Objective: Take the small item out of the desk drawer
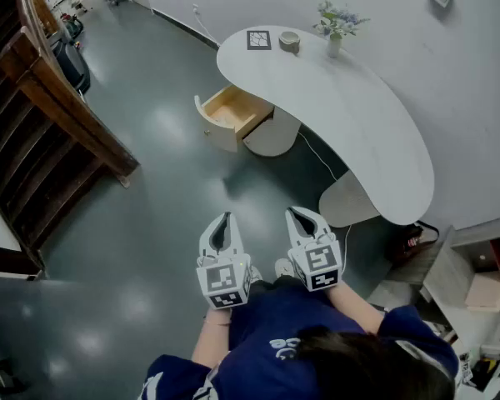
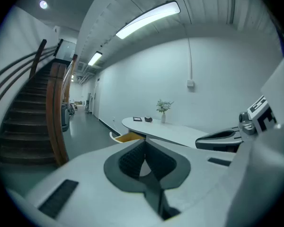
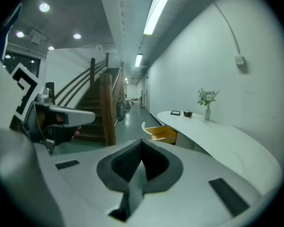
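A curved white desk stands ahead with its wooden drawer pulled out toward the floor; the drawer also shows in the left gripper view and the drawer in the right gripper view. I cannot make out any item inside it from here. My left gripper and right gripper are held side by side close to the person's body, well short of the desk. Both are shut with nothing between their jaws.
On the desk's far end sit a marker card, a small bowl and a vase of flowers. A wooden staircase rises at the left. A cable runs down under the desk. Shelving stands at the right.
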Tool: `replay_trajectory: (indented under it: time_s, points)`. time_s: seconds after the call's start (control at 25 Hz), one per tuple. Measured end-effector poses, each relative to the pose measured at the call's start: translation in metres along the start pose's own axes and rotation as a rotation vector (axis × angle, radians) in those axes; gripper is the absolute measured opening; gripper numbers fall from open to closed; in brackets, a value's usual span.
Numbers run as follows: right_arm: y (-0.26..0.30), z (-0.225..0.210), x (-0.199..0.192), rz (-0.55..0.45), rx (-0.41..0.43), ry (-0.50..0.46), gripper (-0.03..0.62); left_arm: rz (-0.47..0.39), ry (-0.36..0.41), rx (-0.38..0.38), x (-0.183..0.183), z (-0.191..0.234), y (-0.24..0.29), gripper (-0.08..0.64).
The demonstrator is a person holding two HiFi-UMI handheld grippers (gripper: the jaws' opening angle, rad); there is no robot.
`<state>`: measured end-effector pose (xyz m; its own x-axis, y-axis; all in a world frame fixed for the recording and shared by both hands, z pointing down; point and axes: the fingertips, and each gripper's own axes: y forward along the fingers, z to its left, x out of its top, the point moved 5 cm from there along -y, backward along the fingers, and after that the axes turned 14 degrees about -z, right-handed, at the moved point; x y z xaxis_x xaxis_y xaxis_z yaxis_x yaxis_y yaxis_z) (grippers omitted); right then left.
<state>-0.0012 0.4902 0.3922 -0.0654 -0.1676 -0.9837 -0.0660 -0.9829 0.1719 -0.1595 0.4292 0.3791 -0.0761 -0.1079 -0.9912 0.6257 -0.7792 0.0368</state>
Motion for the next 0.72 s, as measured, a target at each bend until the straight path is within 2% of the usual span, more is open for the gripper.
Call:
replay_trajectory:
  time_s: [0.32,0.6,0.72]
  points:
    - [0.002,0.008,-0.004,0.004,-0.030,0.012,0.008,0.001,0.006,0.003,-0.002,0.009,-0.005,0.005]
    - [0.027,0.004,-0.015,0.012,0.025,0.081,0.008,-0.009,0.010,0.042,-0.002,0.013,0.011,0.005]
    - [0.051,-0.004,-0.017,0.010,0.064,0.086,0.008,0.010,0.005,0.091,-0.005,0.021,0.023,0.005]
